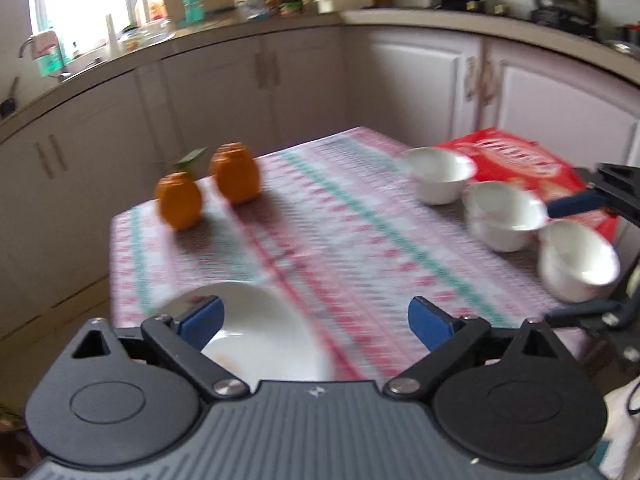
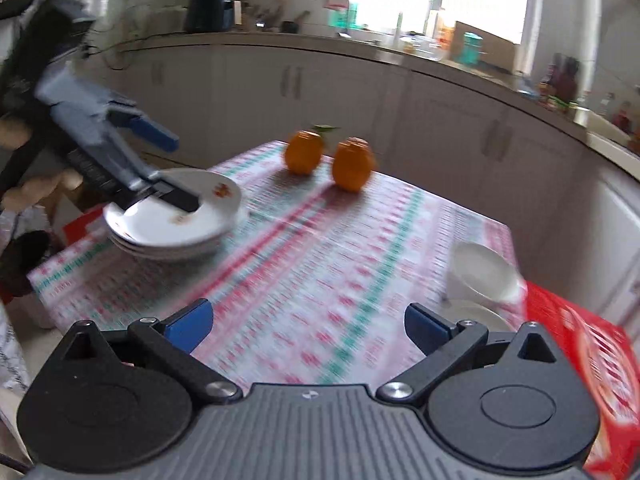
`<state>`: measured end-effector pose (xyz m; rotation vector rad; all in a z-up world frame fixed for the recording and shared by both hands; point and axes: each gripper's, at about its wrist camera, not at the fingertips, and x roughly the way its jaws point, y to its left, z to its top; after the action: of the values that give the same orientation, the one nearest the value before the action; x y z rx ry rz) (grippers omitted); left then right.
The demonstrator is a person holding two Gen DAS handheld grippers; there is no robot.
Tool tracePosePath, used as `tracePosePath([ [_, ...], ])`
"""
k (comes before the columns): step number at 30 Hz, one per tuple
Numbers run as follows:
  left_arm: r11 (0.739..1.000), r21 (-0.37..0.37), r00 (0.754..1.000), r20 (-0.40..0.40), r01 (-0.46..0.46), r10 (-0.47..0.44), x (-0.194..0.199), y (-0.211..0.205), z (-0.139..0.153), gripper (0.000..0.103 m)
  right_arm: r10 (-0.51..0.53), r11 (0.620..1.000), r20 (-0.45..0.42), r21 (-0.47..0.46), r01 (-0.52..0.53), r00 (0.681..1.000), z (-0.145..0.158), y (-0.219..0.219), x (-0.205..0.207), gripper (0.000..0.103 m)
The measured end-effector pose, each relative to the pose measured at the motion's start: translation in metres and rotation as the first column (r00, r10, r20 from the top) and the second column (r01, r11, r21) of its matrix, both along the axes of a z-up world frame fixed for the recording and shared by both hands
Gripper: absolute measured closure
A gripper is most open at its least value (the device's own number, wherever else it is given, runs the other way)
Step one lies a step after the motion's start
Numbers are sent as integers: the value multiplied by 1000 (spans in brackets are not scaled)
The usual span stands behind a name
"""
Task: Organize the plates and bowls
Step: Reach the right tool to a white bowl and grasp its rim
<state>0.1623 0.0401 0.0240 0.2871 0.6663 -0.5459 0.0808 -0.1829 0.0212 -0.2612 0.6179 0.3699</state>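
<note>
A stack of white plates (image 2: pixel 176 224) sits at the table's left corner; the top plate (image 1: pixel 260 332) lies just under my left gripper (image 1: pixel 316 324), which is open with nothing between its blue pads. Seen from the right wrist, the left gripper (image 2: pixel 168 166) hangs over the stack, its lower finger low over the top plate. White bowls (image 1: pixel 438 174) (image 1: pixel 504 216) (image 1: pixel 576 264) stand in a row on the right, the nearer ones nested. My right gripper (image 2: pixel 310 328) is open and empty, with a bowl (image 2: pixel 484 276) ahead to its right. Its fingers (image 1: pixel 576 202) show beside the bowls.
Two orange fruit-shaped jars (image 1: pixel 180 200) (image 1: pixel 236 174) stand at the far left of the patterned tablecloth (image 1: pixel 340 240). A red box (image 1: pixel 516 160) lies behind the bowls. Cabinets and a cluttered counter (image 1: pixel 280 28) ring the table. A hand (image 2: pixel 24 196) holds the left gripper.
</note>
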Motion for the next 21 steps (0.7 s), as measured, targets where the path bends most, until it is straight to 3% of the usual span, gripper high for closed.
tracePosePath([
  [5,992,-85,996,-4,92,-93,-39,-56,-25,4,-148,989,-20,-2,148,989,-6,-54,-21,0],
  [11,953,-41,954,-4,301,-301,-68,-125,-51,4,-280,958,-73,39,283,957,-16,-110,-33,0],
  [16,924,-27,924,-1,381,-381,-74,-163,-65,4,-308,941,-144,99,324,940,-30,-136,-30,2],
  [21,904,-45,904,-17,425,-426,-75,-185,-74,7,-288,936,-213,142,321,934,-42,-145,-19,12],
])
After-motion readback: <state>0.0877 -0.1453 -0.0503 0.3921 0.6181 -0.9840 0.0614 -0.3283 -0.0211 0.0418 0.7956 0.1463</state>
